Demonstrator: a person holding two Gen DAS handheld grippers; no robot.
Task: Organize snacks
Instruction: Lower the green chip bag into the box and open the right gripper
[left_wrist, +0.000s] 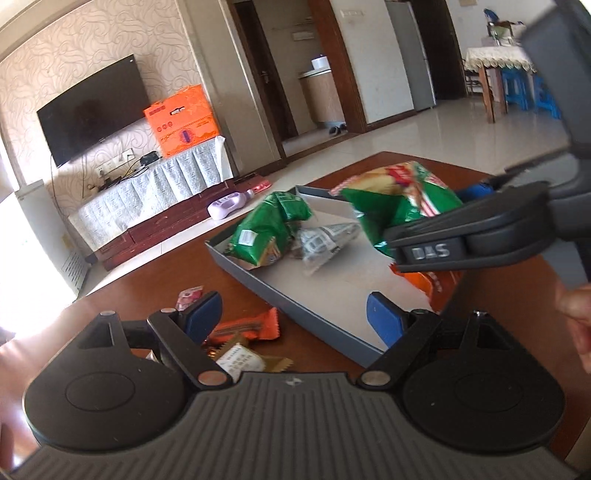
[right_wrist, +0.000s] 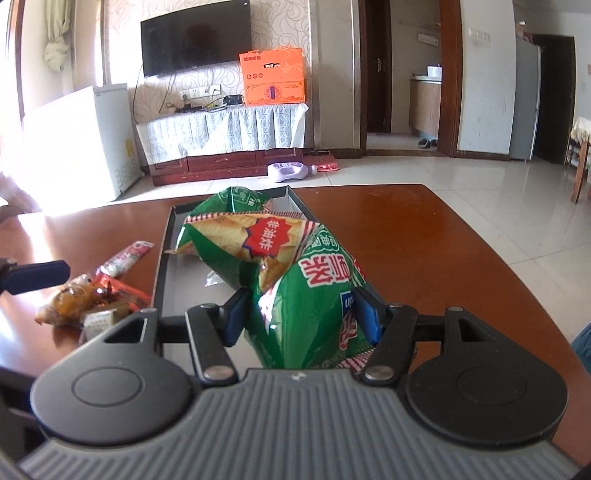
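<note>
My right gripper (right_wrist: 301, 317) is shut on a green chip bag (right_wrist: 295, 280) and holds it above the grey tray (right_wrist: 162, 266); the bag also shows in the left wrist view (left_wrist: 399, 195). Another green snack bag (left_wrist: 269, 229) and a silver packet (left_wrist: 325, 240) lie in the tray (left_wrist: 295, 299). My left gripper (left_wrist: 295, 317) is open and empty over the tray's near edge. Small snacks lie on the brown table left of the tray: an orange packet (left_wrist: 251, 328), a gold-and-white candy (left_wrist: 243, 360), a pink packet (right_wrist: 125, 256).
The brown table (right_wrist: 424, 240) reaches to the right of the tray. An orange packet (left_wrist: 428, 280) lies under the right gripper at the tray's side. Beyond the table are a tiled floor, a TV stand and an orange box (right_wrist: 273, 75).
</note>
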